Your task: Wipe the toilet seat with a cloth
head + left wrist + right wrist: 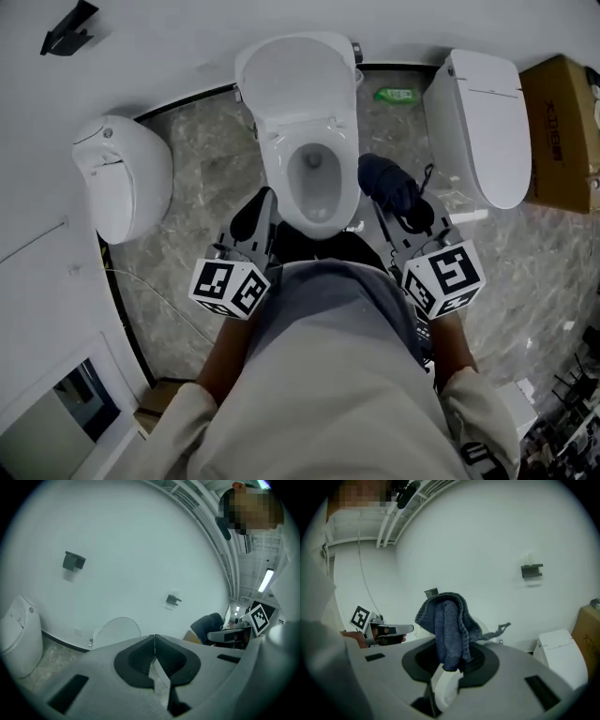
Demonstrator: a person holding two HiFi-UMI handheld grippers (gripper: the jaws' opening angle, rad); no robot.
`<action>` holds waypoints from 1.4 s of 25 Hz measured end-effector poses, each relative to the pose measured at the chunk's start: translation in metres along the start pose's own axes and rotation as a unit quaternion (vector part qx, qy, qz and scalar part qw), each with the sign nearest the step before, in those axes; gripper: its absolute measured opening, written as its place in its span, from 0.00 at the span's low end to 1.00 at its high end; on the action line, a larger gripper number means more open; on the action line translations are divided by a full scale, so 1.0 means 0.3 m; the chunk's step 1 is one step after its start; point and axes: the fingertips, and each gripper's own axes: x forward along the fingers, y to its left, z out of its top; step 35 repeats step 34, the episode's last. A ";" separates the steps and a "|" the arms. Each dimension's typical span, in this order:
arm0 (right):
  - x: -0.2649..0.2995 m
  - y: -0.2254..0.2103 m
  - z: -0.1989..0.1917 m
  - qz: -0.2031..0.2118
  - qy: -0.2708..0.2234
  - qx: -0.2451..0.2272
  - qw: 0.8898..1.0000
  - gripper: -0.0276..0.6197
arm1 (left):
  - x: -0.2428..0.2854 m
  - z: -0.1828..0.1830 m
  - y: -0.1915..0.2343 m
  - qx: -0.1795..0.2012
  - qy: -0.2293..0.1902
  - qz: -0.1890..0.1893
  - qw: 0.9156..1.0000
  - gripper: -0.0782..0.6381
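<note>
Black-jawed left gripper (255, 217) sits closed and empty, left of the bowl. Between my grippers lies the toilet seat (278, 176), long axis near to far. My right gripper (401, 225), clamped on the blue cloth (389, 183), hangs just right of it, so I'd judge the wipe starts leftward and down.

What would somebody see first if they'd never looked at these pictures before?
The open white toilet in the middle of the head view, straight ahead of the person, grabs the eye first. Next comes the dark blue cloth bunched up in the right gripper, just right of the bowl, while the left gripper is shut on nothing at the bowl's left. Further right stands a second toilet with its lid shut.
</note>
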 end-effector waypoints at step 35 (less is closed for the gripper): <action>-0.061 0.006 0.113 -0.042 -0.050 0.026 0.998 0.16 | -0.029 0.139 -0.080 0.034 -0.047 -0.023 0.998 0.12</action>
